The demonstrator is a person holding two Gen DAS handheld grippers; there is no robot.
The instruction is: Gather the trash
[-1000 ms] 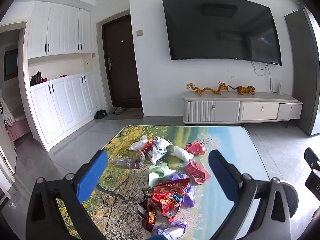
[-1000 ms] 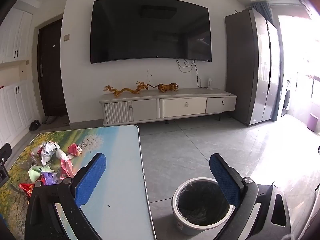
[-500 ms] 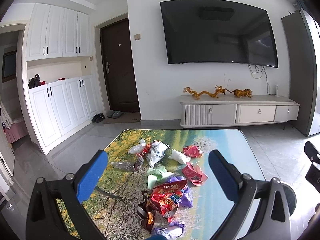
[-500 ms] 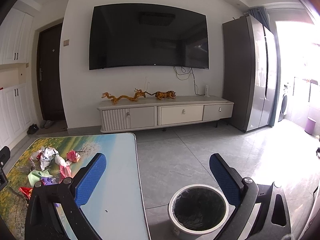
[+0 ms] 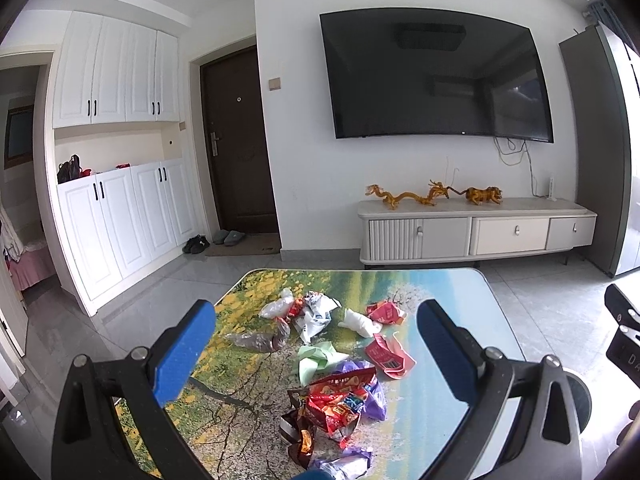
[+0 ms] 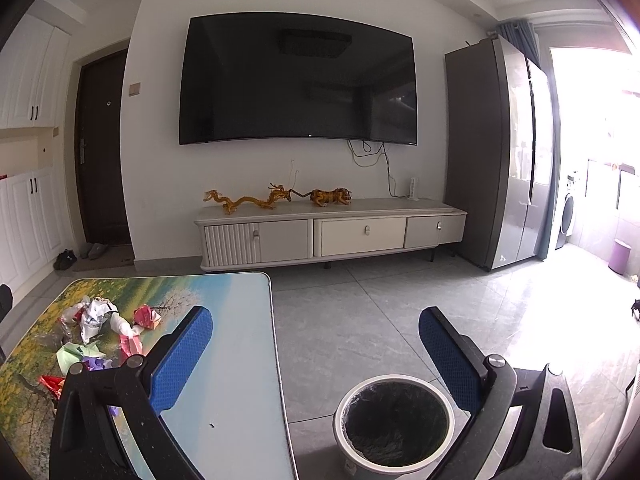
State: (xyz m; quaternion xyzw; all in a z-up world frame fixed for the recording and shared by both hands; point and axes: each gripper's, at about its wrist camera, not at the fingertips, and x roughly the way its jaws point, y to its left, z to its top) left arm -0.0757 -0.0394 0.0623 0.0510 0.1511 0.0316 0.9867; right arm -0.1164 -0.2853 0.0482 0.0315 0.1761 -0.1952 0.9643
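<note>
A heap of trash lies on a table with a landscape print (image 5: 248,384): red snack wrappers (image 5: 340,400), a green paper (image 5: 316,360), purple wrappers (image 5: 368,384), white crumpled plastic (image 5: 358,322) and a clear bag (image 5: 260,340). My left gripper (image 5: 316,344) is open and empty, held above the heap. My right gripper (image 6: 316,344) is open and empty, over the table's right edge (image 6: 276,360) and the floor. A round white bin with a black liner (image 6: 394,420) stands on the floor below it. The trash also shows in the right wrist view (image 6: 100,328).
A white TV cabinet (image 6: 332,232) with golden figurines stands against the far wall under a large TV (image 6: 298,80). A grey fridge (image 6: 500,152) is at the right. White cupboards (image 5: 116,216) and a dark door (image 5: 236,144) are at the left. Grey tiled floor surrounds the table.
Both grippers have tilted up and risen a little, so the table and bin sit lower in view. Both stay open. The trash has not moved.
</note>
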